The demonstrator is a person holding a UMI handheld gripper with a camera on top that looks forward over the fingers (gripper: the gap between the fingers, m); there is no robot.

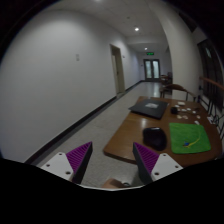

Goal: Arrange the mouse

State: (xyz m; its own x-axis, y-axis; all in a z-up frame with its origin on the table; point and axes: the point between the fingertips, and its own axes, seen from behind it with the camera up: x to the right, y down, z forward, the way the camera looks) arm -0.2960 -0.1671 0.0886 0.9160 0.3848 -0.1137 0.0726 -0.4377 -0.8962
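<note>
Colours ahead of my tongs

My finger pads (152,158) are magenta with darker stripes; the mouse (154,138) is black on a brown wooden table (125,140), beside a bright green mat (190,138) and a dark grey laptop (148,107).

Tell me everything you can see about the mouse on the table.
The mouse is a dark, rounded, smooth-looking shape, lying flat on the brown wooden table near its front edge. It sits between a closed dark laptop farther back and a green mat to its side, not touching either as far as can be told. It lies just beyond the gripper, whose fingers are open and apart from it. Buttons, wheel and any cable cannot be made out.
</note>
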